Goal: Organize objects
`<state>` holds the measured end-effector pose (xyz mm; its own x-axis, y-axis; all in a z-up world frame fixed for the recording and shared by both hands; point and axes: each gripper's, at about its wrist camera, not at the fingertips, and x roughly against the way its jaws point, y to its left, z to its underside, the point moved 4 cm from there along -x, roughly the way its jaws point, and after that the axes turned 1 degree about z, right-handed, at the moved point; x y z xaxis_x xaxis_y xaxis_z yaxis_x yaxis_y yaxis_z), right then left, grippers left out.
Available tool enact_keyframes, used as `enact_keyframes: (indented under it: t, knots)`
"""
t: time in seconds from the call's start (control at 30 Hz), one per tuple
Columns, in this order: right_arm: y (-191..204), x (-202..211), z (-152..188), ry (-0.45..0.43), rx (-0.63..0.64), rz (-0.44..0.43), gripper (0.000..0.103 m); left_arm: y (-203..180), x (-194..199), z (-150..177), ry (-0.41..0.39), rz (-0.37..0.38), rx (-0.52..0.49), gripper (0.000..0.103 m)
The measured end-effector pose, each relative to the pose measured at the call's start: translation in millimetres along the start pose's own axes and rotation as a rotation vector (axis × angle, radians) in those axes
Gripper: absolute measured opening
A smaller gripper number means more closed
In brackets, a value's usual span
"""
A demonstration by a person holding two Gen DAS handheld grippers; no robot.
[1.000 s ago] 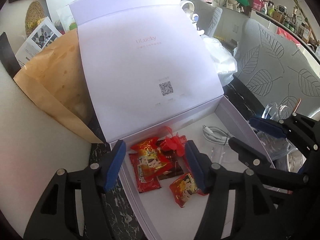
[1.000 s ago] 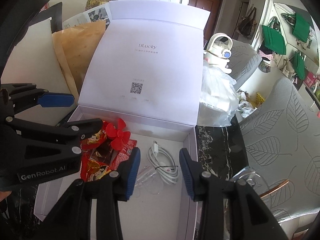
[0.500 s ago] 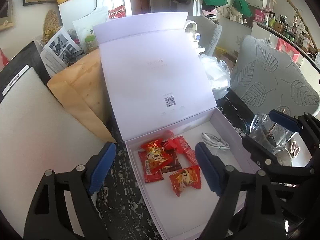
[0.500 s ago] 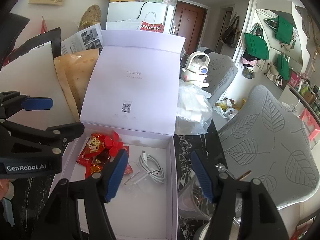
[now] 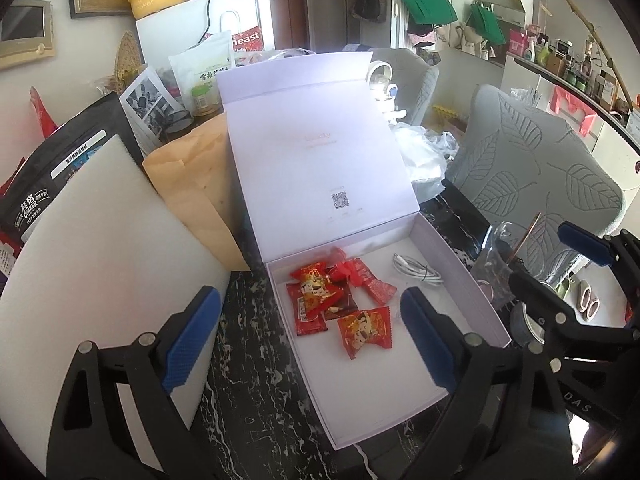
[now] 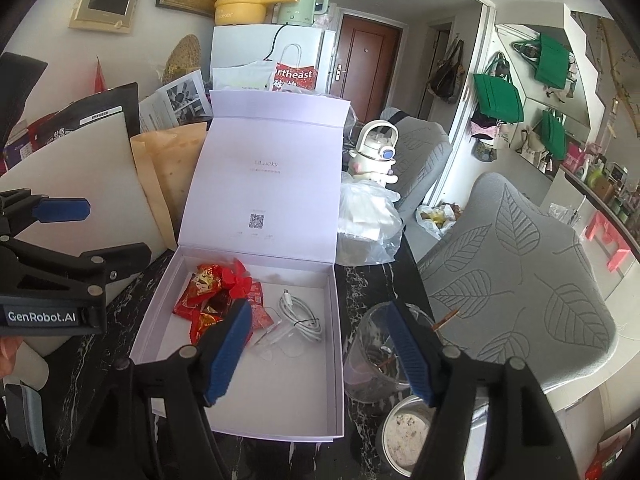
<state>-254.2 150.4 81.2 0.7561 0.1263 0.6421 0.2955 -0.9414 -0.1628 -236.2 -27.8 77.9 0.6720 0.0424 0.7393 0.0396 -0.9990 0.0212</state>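
Lying open on the dark marbled surface (image 5: 256,364), the white box (image 5: 468,276) has its lid (image 5: 316,160) standing upright at the far side, a small QR code printed on the inner face. Inside the box, toward its far left corner, sits a cluster of red candy packets (image 5: 320,300); one more red packet (image 5: 366,330) lies just nearer, apart from the heap. A coiled white cable (image 6: 300,316) rests in the box toward the far right, beside the candies, and a clear plastic piece (image 6: 276,340) lies just in front of the cable.

The left gripper (image 5: 308,340) hovers above the near left part of the box, its blue-padded fingers spread wide and holding nothing; one finger hangs over the surface left of the box, the other over the box's interior. The right gripper (image 6: 320,352) hovers at the box's right wall, likewise spread wide and empty, one finger over the interior near the candies and the other outside the box.

Just right of the box stands a clear glass jar (image 6: 376,356), with a round tin (image 6: 408,436) nearer than it. Left of the box lean a brown paper envelope (image 5: 192,188) and a white foam sheet (image 5: 100,264). Beyond the box's far right corner lies a crumpled clear plastic bag (image 6: 368,220), and a grey leaf-patterned chair (image 6: 520,276) stands further right.
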Motion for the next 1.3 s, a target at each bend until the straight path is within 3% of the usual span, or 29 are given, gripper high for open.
enact_keyframes:
  t: [0.2, 0.47, 1.3]
  knots:
    - [-1.6, 27.6, 14.8, -0.006, -0.019, 0.034, 0.07, -2.2, 23.9, 12.9, -0.024, -0.024, -0.004, 0.091]
    - [4.6, 56.4, 42.1, 0.006, -0.044, 0.019, 0.07, -9.6, 50.3, 36.8, -0.042, -0.019, -0.027, 0.091]
    - [42.1, 93.2, 128.9, 0.072, -0.047, -0.009, 0.07, -24.4, 86.6, 136.7, -0.004, -0.011, -0.052, 0.091]
